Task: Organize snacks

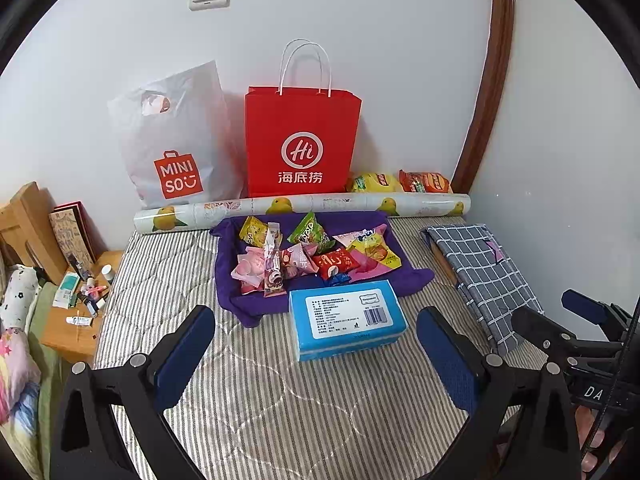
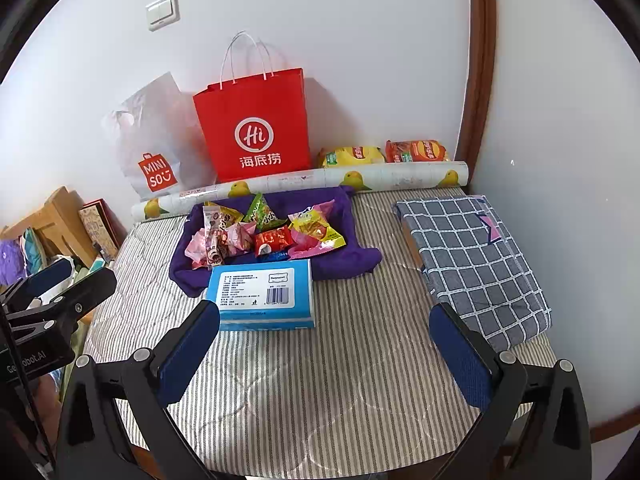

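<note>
Both tools hang above the near part of the bed [image 1: 260,392], side by side. The left tool [image 1: 316,356] is wide and holds nothing. The right tool [image 2: 324,352] is wide and holds nothing too.

The snacks [image 1: 312,256] lie in a heap on a purple cloth [image 1: 412,280], far from the tools, in the middle of the bed. A blue box [image 1: 346,318] sits just in front of the heap. Two chip bags [image 1: 400,182] lie by the far wall, next to a red bag [image 1: 302,140].

The heap could be waiting to be sorted, or it could be snacks gathered in one place. The packs are small, shiny and crinkly, in pink, red, green and yellow.
</note>
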`<state>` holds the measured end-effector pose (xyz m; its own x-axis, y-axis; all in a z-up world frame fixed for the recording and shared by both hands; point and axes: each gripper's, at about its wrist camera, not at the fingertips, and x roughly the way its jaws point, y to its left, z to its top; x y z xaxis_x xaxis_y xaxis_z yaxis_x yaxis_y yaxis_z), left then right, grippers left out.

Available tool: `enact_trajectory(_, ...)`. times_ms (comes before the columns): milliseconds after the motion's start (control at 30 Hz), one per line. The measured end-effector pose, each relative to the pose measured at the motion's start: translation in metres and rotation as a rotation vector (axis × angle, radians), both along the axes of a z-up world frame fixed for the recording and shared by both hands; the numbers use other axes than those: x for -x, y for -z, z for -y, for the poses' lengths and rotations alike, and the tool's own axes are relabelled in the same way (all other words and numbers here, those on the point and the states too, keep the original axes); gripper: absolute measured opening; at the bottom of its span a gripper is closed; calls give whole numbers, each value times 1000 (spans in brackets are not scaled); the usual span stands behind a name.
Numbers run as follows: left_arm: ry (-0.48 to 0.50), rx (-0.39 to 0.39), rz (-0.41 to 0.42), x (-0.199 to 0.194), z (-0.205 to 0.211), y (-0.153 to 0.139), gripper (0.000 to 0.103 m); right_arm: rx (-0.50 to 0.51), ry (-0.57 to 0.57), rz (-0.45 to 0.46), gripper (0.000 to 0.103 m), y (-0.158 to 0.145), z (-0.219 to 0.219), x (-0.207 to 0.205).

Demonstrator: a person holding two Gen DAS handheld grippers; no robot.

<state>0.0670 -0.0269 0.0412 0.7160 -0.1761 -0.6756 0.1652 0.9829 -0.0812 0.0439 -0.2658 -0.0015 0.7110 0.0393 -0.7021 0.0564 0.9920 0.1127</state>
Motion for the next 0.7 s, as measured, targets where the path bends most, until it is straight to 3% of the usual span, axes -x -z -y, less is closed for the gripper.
enact_trajectory(700,-7,4,-3,0,-2,2,102,-3,0,-2,103,-1,-2,2)
